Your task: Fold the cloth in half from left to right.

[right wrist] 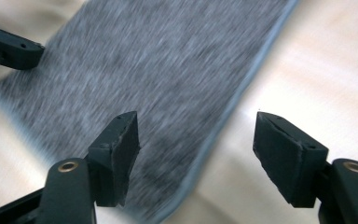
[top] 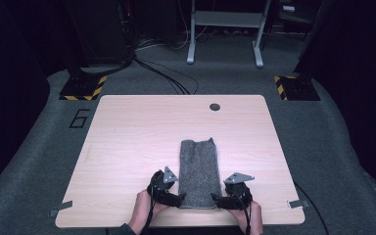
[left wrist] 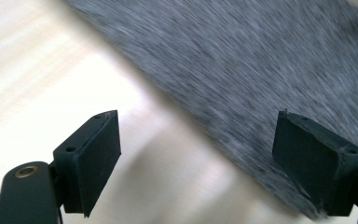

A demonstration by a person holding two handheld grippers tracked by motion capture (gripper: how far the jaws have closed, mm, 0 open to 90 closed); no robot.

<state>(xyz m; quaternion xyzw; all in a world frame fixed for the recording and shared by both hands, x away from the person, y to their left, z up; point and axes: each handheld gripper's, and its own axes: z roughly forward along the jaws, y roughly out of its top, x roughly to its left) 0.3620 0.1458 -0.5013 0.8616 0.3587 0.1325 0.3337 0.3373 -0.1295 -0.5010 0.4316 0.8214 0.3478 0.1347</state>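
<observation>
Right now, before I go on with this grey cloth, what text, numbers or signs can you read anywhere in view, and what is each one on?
"6": a large dark numeral marked on the grey floor carpet, left of the wooden table.
No wording: yellow-and-black hazard stripes on the left stand base and the right stand base.
Nothing readable on the folded grey cloth or on the table.

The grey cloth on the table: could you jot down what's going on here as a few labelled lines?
cloth: grey cloth, folded into a long strip, lying flat
table: pale wood table, with a dark round hole near the far edge
left gripper: left gripper at the cloth's near left corner, jaws open, nothing held
right gripper: right gripper at the near right corner, jaws open astride the cloth's edge, not pinching it
</observation>
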